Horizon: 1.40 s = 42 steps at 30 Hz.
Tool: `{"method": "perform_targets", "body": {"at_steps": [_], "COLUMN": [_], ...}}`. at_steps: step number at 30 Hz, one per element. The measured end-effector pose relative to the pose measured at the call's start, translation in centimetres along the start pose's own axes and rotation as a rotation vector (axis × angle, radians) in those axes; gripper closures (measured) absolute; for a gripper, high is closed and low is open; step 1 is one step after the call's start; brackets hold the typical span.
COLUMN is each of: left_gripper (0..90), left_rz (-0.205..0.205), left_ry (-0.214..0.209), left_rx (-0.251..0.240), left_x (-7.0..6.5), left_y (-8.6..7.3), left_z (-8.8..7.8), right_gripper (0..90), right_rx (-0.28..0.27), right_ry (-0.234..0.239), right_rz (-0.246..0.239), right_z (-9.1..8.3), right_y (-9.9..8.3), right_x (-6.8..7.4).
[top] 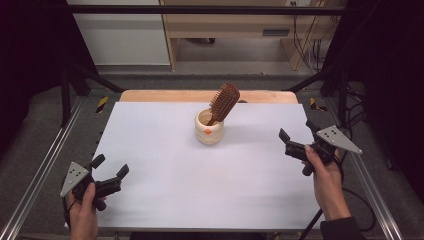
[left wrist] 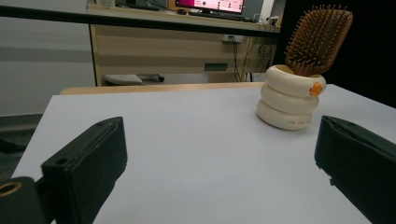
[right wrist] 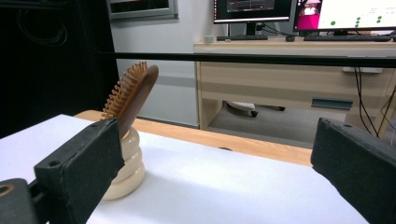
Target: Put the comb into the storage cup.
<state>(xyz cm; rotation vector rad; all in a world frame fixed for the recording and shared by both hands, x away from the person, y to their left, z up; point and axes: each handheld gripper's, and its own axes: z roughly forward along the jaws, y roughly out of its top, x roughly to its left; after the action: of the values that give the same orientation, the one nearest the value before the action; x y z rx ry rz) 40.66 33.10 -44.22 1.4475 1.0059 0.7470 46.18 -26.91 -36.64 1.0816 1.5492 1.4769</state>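
The handle of the hairbrush (top: 223, 102) is hidden inside the cream holder (top: 209, 128), so its lower end cannot be seen. In the right gripper view, part of the holder (right wrist: 128, 172) is covered by one of the black fingers (right wrist: 79, 170). The small print on the holder (left wrist: 289, 100) in the left gripper view is too small to be read. The fingers (left wrist: 357, 165) are cut off by the picture's lower and right edges there. The person's forearms are cut off at the bottom of the high view.
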Motion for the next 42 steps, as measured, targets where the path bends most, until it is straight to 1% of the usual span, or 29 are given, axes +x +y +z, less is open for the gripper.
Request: {"method": "perform_targets", "body": {"at_steps": [4, 7, 9, 14, 20, 22, 30, 31, 32, 37, 42], "left_gripper": [2.5, 2.5, 2.5, 2.4, 2.4, 2.4, 2.3, 2.3, 2.3, 2.3, 2.4], "left_rz": [-0.009, -0.018, -0.013, -0.011, -0.006, -0.008, 0.026, 0.029, 0.029, 0.03, 0.033], "left_ry": [0.006, 0.002, -0.001, -0.004, -0.006, -0.006, -0.031, -0.033, -0.035, -0.04, -0.041], "left_rx": [-0.003, -0.01, -0.011, -0.019, -0.017, -0.022, -0.017, -0.017, -0.017, -0.021, -0.027], "left_x": [0.2, 0.3, 0.3, 0.3, 0.3, 0.3, -0.1, -0.2, -0.2, -0.4, -0.4], "left_y": [0.0, -0.1, 0.0, 0.0, 0.0, 0.1, 0.2, 0.2, 0.2, 0.2, 0.2], "left_z": [-0.1, -0.1, -0.1, -0.1, -0.2, -0.2, -0.1, -0.1, -0.1, -0.4, -1.0], "right_gripper": [2.5, 2.5, 2.5, 2.5, 2.5, 2.5, 2.6, 2.6, 2.6, 2.6, 2.6], "right_rx": [0.002, 0.014, 0.025, 0.035, 0.042, 0.05, 0.067, 0.069, 0.07, 0.077, 0.087], "right_ry": [0.003, 0.007, 0.005, 0.007, 0.011, 0.016, 0.022, 0.023, 0.023, 0.027, 0.041], "right_rz": [0.003, 0.003, -0.006, 0.002, 0.012, 0.005, -0.009, -0.002, -0.007, 0.002, -0.01], "right_z": [-0.5, -0.8, -1.0, -1.4, -1.9, -2.0, -2.7, -2.8, -2.9, -3.2, -3.2], "right_y": [-0.8, -1.7, -2.3, -3.4, -4.1, -4.4, -5.6, -5.7, -5.8, -6.4, -7.2], "right_x": [-0.1, -0.2, -0.2, -0.4, -0.4, -0.4, -0.3, -0.3, -0.3, -0.2, 0.1]}}
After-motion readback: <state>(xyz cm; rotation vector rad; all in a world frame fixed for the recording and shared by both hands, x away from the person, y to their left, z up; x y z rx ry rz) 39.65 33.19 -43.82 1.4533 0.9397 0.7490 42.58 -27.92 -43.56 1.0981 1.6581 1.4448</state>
